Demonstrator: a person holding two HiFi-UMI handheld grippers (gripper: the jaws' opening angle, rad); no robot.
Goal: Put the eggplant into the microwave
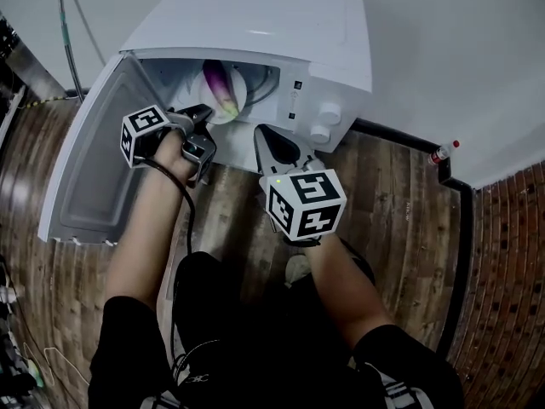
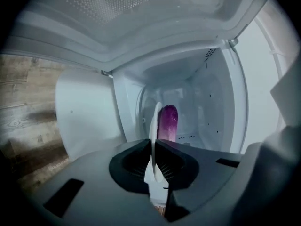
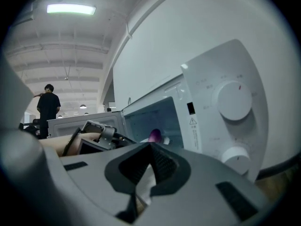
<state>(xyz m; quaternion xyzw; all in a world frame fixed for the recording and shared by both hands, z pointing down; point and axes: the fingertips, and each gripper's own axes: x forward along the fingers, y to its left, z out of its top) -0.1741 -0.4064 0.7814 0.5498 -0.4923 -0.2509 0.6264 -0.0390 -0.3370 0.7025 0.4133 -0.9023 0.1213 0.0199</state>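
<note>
Your left gripper (image 1: pixel 204 116) is at the mouth of the open microwave (image 1: pixel 255 24), and its jaws are clamped on the rim of a white plate (image 2: pixel 154 121). In the left gripper view the thin edge of the plate stands between the two dark pads and reaches forward into the white cavity. The eggplant (image 2: pixel 168 122), purple and glossy, lies on this plate beyond the jaws, inside the cavity. In the head view you see it as a dark purple shape across the pale plate.

The door (image 1: pixel 94 160) of the microwave is swung wide open on your left side, and the microwave stands on a wooden floor (image 1: pixel 400 194).

Your right gripper (image 3: pixel 150 146) is just beside the left one, in front of the control panel with its two round knobs (image 3: pixel 233 100). Its jaws are together at the tips and nothing is held between them. Far behind, a person (image 3: pixel 48 108) in dark clothes stands in the hall.
</note>
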